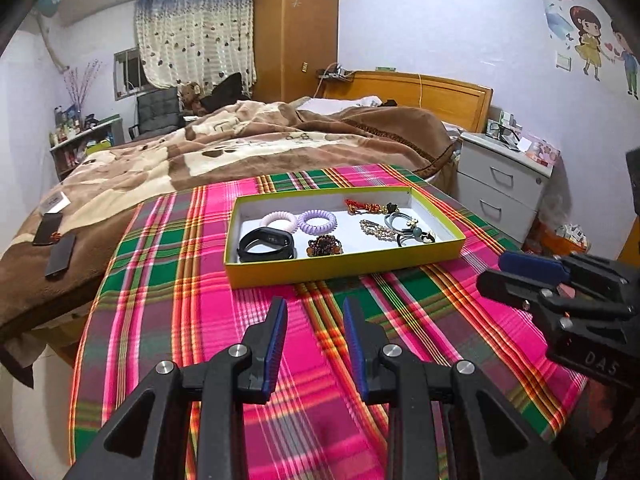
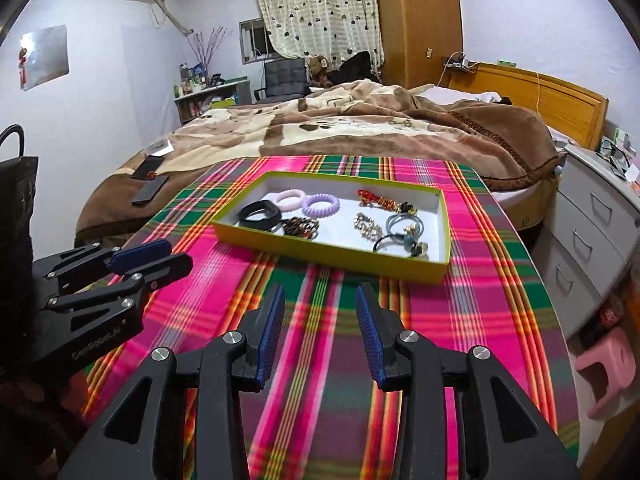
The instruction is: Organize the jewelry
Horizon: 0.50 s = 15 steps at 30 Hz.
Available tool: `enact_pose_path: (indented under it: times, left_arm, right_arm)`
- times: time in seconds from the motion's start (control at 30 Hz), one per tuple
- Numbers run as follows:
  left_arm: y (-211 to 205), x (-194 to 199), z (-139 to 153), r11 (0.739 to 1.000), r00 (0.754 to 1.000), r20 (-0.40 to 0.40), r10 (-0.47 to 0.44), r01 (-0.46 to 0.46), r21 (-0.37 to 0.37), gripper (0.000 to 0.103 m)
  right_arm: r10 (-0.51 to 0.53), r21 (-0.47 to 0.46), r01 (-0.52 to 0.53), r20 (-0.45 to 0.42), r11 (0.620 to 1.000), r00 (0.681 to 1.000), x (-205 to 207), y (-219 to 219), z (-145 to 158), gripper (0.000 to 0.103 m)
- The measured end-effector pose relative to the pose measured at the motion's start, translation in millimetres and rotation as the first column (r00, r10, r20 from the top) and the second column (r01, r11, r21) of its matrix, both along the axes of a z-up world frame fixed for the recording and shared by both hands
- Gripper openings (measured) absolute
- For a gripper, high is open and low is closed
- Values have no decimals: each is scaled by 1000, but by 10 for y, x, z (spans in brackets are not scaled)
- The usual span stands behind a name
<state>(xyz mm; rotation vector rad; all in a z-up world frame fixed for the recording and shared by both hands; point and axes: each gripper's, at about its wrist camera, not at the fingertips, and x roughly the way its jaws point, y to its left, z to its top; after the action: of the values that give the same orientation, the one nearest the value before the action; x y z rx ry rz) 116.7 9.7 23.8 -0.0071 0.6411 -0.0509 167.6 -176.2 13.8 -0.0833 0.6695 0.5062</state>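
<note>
Looking down both wrist cameras, I saw the shallow yellow-green cardboard tray (image 1: 340, 266) sitting on the table under a pink-and-green plaid cloth (image 1: 208, 320), with all the jewelry already inside it. My left hand-held gripper (image 1: 315, 344) hung with its ribbed blue pads apart and nothing between them; my right hand-held gripper (image 2: 320, 332) was likewise spread and empty, both short of the tray's near wall. I judged everything light. The two lilac spiral coil hair ties (image 1: 318, 221) would be springy and soft, best pinched across one side of the loop. The black rubbery fitness band (image 1: 267, 243) looked stiffer, so I would take its strap. The gold beaded hair clip (image 2: 366, 225) and the red knotted cord charm (image 2: 370, 196) seemed delicate and prone to snagging; the tangled grey-blue elastic hair bands (image 2: 400, 226) might drag neighbours along.
</note>
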Motion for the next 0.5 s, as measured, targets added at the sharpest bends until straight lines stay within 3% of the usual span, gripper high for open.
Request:
enact_pose_path:
  times: [0.5]
  left_arm:
    - [-61,-437,-73,1000,999,14,29,-29,-1,28]
  right_arm:
    - [-39,7,39,6,999,999,-516,-148,-75,40]
